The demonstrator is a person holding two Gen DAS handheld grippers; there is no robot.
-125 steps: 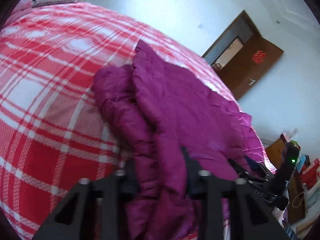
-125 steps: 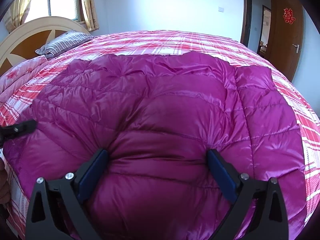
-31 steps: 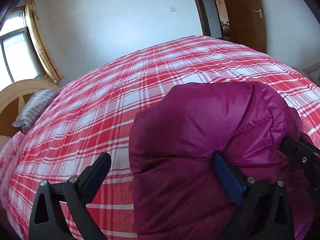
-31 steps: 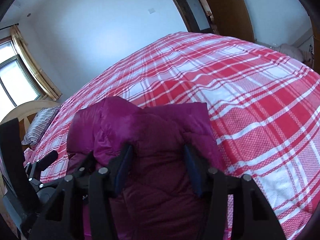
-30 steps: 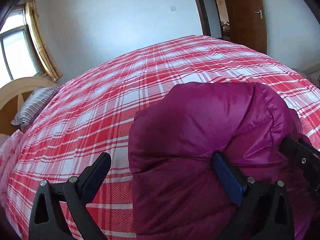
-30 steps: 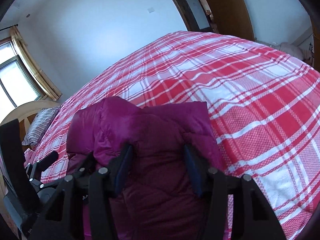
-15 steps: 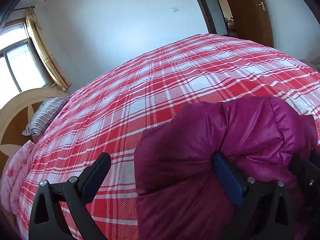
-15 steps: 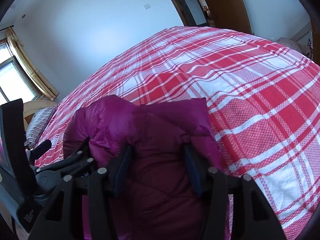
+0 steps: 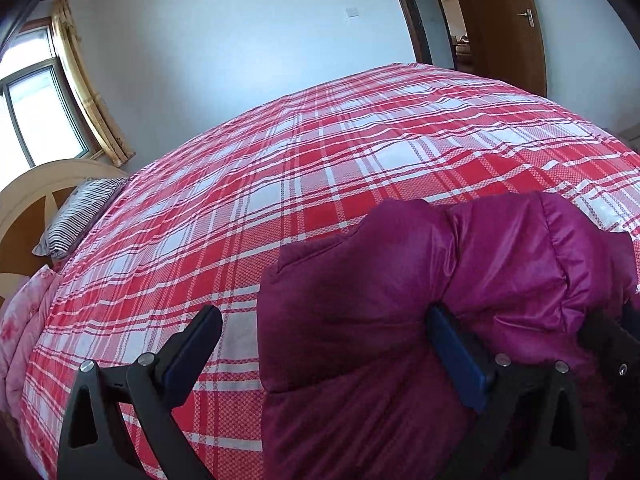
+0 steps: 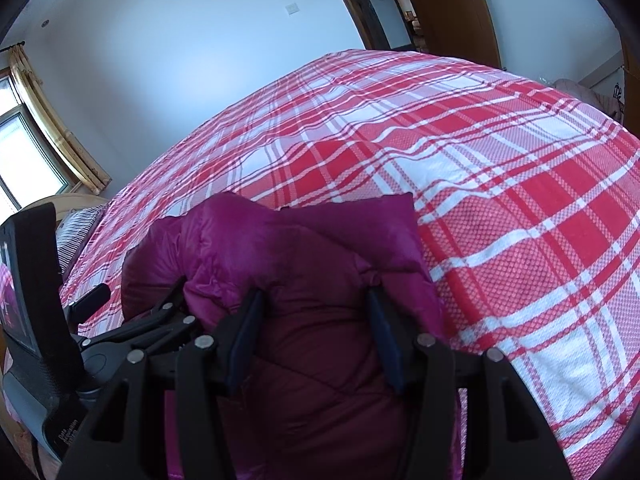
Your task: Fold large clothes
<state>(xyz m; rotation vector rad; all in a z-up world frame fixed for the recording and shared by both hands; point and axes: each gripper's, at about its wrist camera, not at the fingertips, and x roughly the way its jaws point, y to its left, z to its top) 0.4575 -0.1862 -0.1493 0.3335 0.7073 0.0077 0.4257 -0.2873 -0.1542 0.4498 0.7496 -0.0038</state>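
A magenta puffer jacket [image 9: 500,264] lies bunched into a thick folded bundle on the near part of the bed. My left gripper [image 9: 323,316] is open wide. Its left finger hangs over the bare bedspread and its right pad [image 9: 452,344] rests against the bundle's side. My right gripper [image 10: 314,294] is shut on a thick fold of the jacket [image 10: 280,240], and the fabric puckers at its right pad [image 10: 382,320]. The left gripper's body [image 10: 132,320] shows just left of the jacket in the right wrist view. The right gripper's frame [image 9: 616,344] shows at the right edge of the left wrist view.
The bed has a red and white plaid cover [image 9: 320,152] that stretches away beyond the jacket. A striped pillow [image 9: 80,212] and a wooden headboard [image 9: 32,184] are at the far left, with pink bedding [image 9: 20,328] below them. A brown door [image 9: 500,20] stands open at the back right.
In the left wrist view the jacket bundle sits lower and further right than a second ago, with more bedspread showing. The right gripper keeps its hold and has hardly moved.
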